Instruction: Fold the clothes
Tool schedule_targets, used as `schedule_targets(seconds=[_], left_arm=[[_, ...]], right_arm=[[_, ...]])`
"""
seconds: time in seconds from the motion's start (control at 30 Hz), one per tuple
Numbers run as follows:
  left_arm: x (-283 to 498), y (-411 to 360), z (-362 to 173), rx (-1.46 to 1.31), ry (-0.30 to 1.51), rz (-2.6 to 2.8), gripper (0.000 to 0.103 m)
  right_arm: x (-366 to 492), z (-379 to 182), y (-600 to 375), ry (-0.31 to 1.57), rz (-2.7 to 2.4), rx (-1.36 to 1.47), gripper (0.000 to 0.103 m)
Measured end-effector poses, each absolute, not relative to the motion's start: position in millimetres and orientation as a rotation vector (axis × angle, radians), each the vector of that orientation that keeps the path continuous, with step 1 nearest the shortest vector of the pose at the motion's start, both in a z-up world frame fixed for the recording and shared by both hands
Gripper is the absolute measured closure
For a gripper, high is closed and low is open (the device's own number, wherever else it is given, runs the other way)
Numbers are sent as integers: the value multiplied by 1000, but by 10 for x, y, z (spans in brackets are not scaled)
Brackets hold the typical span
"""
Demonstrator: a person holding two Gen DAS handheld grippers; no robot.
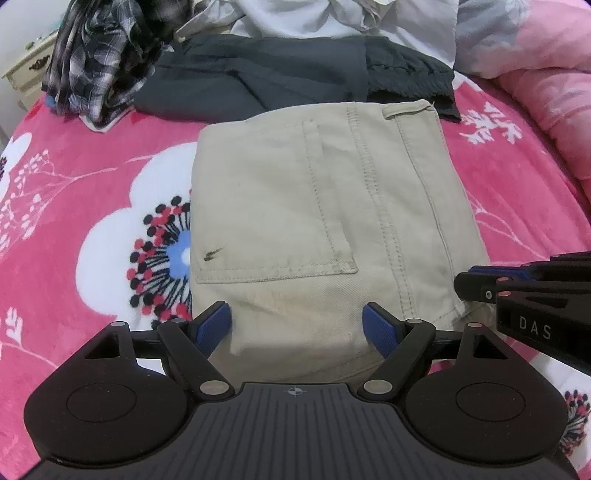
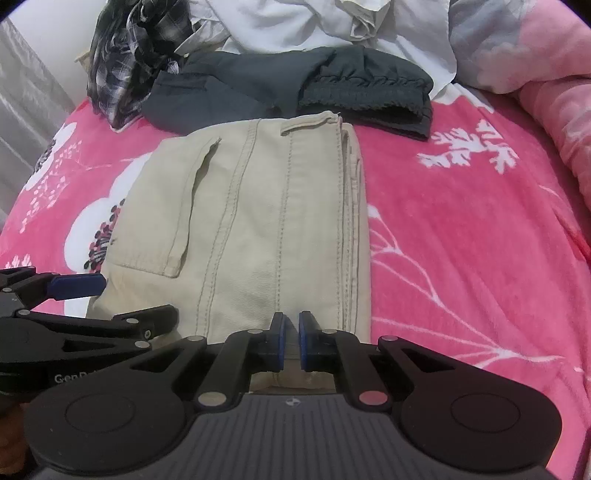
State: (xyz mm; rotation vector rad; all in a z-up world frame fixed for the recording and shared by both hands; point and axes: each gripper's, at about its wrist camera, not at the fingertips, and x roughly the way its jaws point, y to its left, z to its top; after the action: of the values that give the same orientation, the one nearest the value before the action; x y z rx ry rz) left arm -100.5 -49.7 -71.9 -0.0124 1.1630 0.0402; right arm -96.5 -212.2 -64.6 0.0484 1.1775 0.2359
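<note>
Folded beige trousers [image 1: 325,206], waistband rightward

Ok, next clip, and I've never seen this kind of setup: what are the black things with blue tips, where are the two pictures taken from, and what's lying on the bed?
The black things are two hand-held grippers; a person carries one in each hand. Each has a wide-angle camera looking forward along its two blue-padded fingers, so one picture comes from each gripper.

In the left wrist view, the left gripper has its fingers spread wide open at the near edge of a folded pair of beige trousers, holding nothing. The right gripper pokes in from the right.

In the right wrist view, the right gripper has its pads almost together at the trousers' near edge; whether cloth is pinched between them I cannot tell.

The trousers lie on a pink floral blanket. Behind them are a dark grey garment, a crumpled plaid shirt and white cloth.
</note>
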Motion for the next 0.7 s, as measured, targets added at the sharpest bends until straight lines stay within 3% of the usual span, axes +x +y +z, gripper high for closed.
schedule_targets(seconds=[0.3,0.7], left_arm=[[-1029,-490,-668,-28,1183,41,7],[-1107,-575,-522,-16,1102,15,1]], right_arm=[[-963,-650,-2159,1173,243,71,96],[-969,-651,-2194,1169,251,93,95]])
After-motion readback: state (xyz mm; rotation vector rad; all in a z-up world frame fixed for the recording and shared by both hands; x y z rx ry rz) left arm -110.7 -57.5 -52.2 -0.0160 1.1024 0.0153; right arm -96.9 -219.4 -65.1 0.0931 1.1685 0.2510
